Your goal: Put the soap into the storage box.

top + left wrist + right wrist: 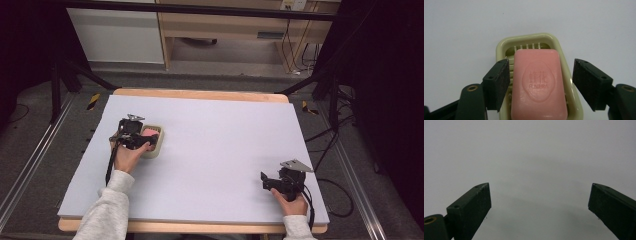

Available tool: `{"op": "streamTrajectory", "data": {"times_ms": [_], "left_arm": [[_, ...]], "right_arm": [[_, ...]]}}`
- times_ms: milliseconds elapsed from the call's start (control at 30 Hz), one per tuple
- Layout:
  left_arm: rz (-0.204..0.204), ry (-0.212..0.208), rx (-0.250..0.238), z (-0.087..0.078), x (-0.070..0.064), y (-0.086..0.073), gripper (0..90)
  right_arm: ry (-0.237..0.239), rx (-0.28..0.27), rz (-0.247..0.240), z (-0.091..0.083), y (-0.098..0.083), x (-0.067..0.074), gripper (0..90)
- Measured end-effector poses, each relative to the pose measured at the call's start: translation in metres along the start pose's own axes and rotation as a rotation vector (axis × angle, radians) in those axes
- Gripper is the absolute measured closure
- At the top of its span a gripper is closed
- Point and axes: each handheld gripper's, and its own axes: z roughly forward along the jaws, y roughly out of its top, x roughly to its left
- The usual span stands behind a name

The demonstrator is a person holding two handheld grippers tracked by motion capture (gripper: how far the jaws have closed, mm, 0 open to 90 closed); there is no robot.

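1. Soap (539, 86): a pink bar, stamped face up, is laid in a pale green soap dish (501, 46) on the left of the grey table (220, 150). It is kept off the dish floor by ribs, presumably for draining.
2. Left gripper (539, 85): its jaws are spread apart and set one on each side of the soap, with a gap on both sides; nothing is grasped. Such a straddle is judged to suit a pinch across the bar's width.
3. Right gripper (270, 181): it is held near the table's right front edge, well apart from the dish, jaws spread over bare surface, nothing gripped; apparently parked.
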Motion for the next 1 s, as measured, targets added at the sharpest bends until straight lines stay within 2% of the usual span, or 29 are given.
{"op": "streamTrajectory", "data": {"times_ms": [167,267,433,500,633,800,967,1000], "left_arm": [[0.020,-0.005,-0.026,-0.012,0.000,-0.004,27.5],[0.019,-0.033,-0.048,-0.020,0.001,-0.009,27.0],[0.018,-0.067,-0.085,-0.033,0.003,-0.023,27.2],[0.020,-0.058,-0.108,-0.039,0.003,-0.029,28.6],[0.010,-0.083,-0.141,-0.049,0.006,-0.043,28.7],[0.018,-0.082,-0.176,-0.058,0.007,-0.059,27.0],[0.018,-0.066,-0.169,-0.064,0.008,-0.078,26.1],[0.028,-0.059,-0.170,-0.066,0.009,-0.081,26.1]], "right_arm": [[-0.006,-0.003,0.001,0.000,0.000,0.000,4.8],[-0.008,-0.012,0.002,-0.002,0.000,-0.001,4.8],[-0.012,-0.024,0.014,-0.003,0.000,-0.002,4.7],[-0.019,-0.025,0.009,-0.003,0.000,-0.004,4.7],[-0.023,-0.024,0.020,-0.003,0.000,-0.006,4.6],[-0.037,-0.026,0.019,-0.003,0.000,-0.008,4.4],[-0.050,-0.017,0.021,-0.001,0.000,-0.008,4.4],[-0.050,-0.018,0.022,-0.002,0.000,-0.008,4.4]]}}
